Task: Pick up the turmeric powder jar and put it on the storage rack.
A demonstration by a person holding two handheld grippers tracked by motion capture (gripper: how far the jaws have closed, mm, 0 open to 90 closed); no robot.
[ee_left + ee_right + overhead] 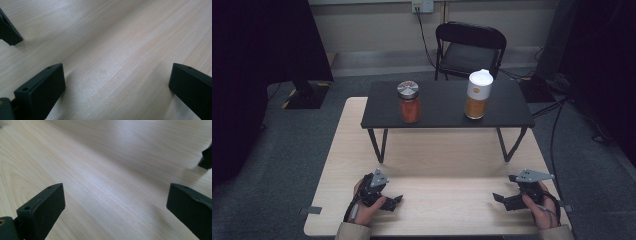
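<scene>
A glass jar [410, 102] with a silver lid and orange-red contents stands on the left part of a small black raised shelf [447, 117]. A white-topped container [477, 94] with amber contents stands on the shelf's right part. My left gripper [395, 202] rests near the front left of the light wooden table [447, 160], open, jaws pointing right. My right gripper [498, 198] rests at the front right, open, jaws pointing left. In each gripper view the jaws stand wide apart over bare wood [112, 62] [110, 185] with nothing between them.
The shelf stands on thin black legs [379, 145] at the table's far half. A black folding chair [468, 47] is behind the table. Cables [557, 125] trail on the grey carpet at the right. Dark curtains flank both sides.
</scene>
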